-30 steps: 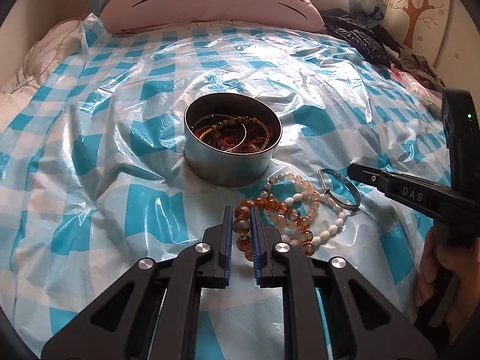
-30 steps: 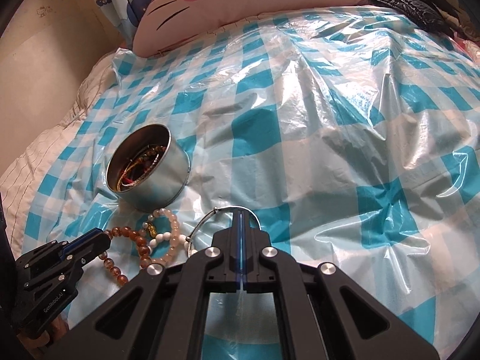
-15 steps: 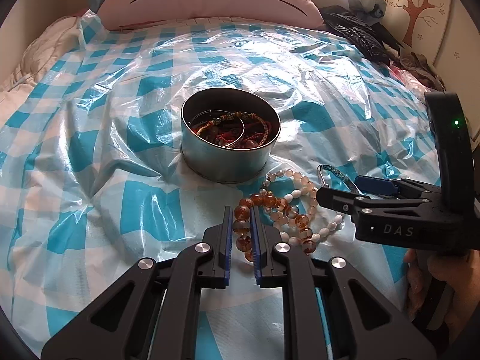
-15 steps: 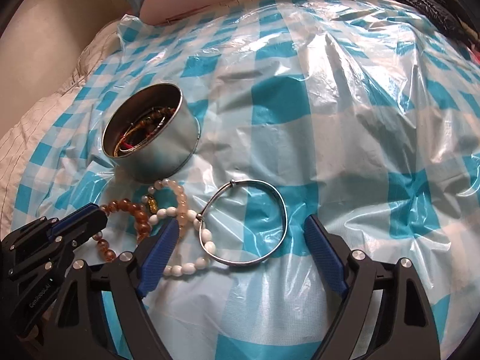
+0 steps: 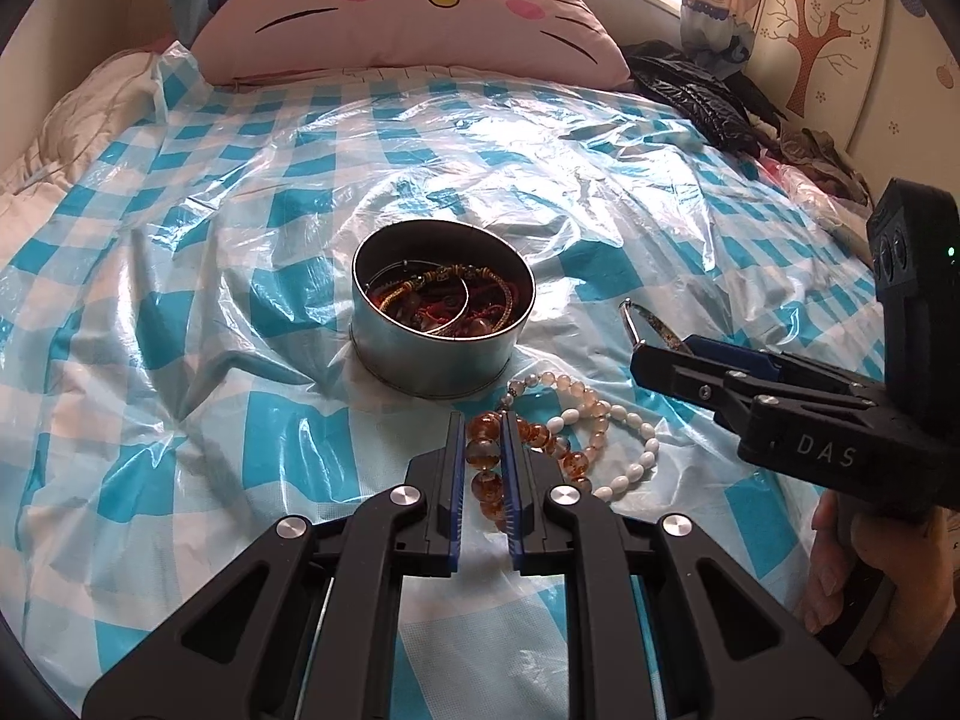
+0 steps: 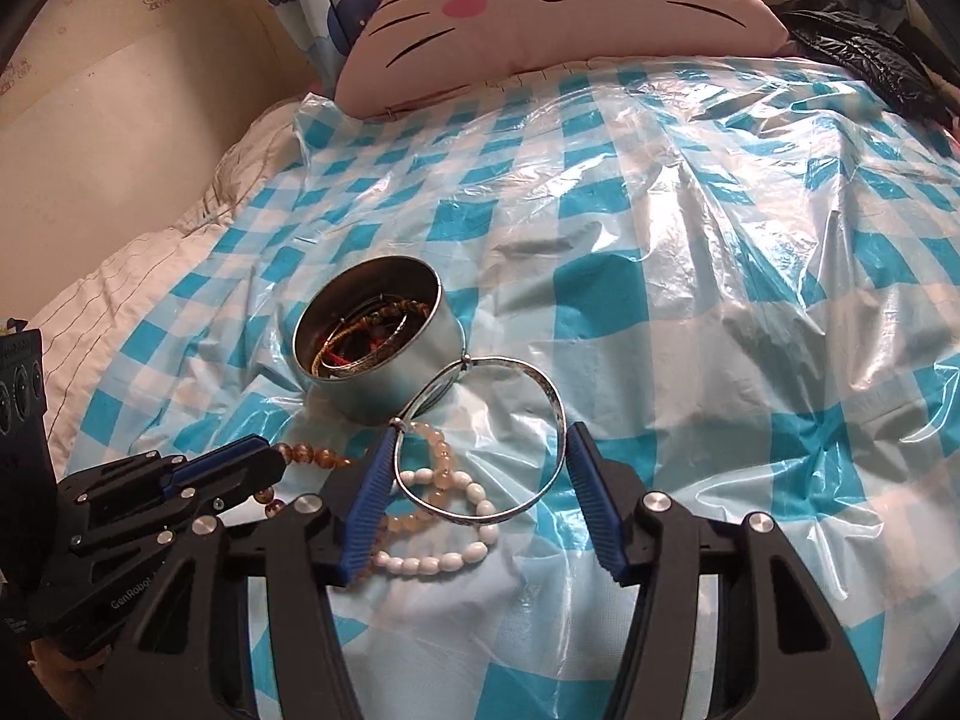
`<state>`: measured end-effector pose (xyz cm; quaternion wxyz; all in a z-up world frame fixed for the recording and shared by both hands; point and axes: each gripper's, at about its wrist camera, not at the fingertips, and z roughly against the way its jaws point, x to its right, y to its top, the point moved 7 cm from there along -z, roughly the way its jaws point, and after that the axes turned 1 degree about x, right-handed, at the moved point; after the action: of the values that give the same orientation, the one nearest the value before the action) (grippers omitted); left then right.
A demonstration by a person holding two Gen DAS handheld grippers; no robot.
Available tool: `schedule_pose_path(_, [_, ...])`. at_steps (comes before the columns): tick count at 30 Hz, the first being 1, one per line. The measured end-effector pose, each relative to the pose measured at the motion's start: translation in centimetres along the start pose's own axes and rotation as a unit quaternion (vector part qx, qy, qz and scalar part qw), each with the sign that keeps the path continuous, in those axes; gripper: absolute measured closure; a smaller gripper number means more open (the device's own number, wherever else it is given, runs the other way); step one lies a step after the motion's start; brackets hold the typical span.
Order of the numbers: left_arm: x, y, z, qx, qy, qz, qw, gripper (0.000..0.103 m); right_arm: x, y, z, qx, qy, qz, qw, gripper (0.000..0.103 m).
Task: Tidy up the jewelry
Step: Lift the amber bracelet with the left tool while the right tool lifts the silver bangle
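Note:
A round metal tin (image 5: 441,372) (image 6: 390,384) holding several bracelets stands on the blue-checked plastic sheet. In front of it lie an amber bead bracelet (image 5: 480,453), a peach bead bracelet (image 5: 576,387) (image 6: 441,450) and a white bead bracelet (image 5: 636,456) (image 6: 432,564). My left gripper (image 5: 483,420) (image 6: 264,462) is shut on the amber bead bracelet, beads showing between its blue pads. My right gripper (image 6: 480,432) (image 5: 660,354) has its jaws closing on a silver bangle (image 6: 555,402) (image 5: 645,315). Both pads touch the bangle's rim, and its clasp end tilts up toward the tin.
A pink cat-face pillow (image 5: 408,6) lies at the head of the bed. Black clothing (image 5: 702,96) is piled at the far right. A person's hand (image 5: 840,552) grips the right gripper's handle. White bedding (image 6: 120,300) borders the sheet on the left.
The right gripper went from shut to wide, straddled the silver bangle, then narrowed onto it. The bangle's far end now rises toward the tin. The left gripper stayed put.

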<state>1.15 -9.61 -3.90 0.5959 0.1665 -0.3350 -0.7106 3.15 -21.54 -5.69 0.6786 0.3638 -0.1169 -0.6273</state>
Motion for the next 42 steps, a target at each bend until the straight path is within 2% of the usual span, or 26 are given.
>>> schedule_pose_path(7, [-0.2, 1.0, 1.4, 0.031, -0.015, 0.015, 0.9993, 0.092, -0.2, 0.3, 0.2, 0.011, 0.010, 0.000, 1.000, 0.047])
schedule_pose_path(29, [1.8, 2.3, 2.6, 0.039, 0.003, -0.026, 0.9989, 0.092, -0.5, 1.1, 0.9, 0.036, 0.020, 0.006, 0.999, 0.046])
schedule_pose_path(42, [1.8, 8.4, 3.6, 0.074, -0.021, -0.020, 0.9968, 0.092, -0.5, 1.4, 1.3, 0.048, 0.026, 0.002, 0.999, 0.046])
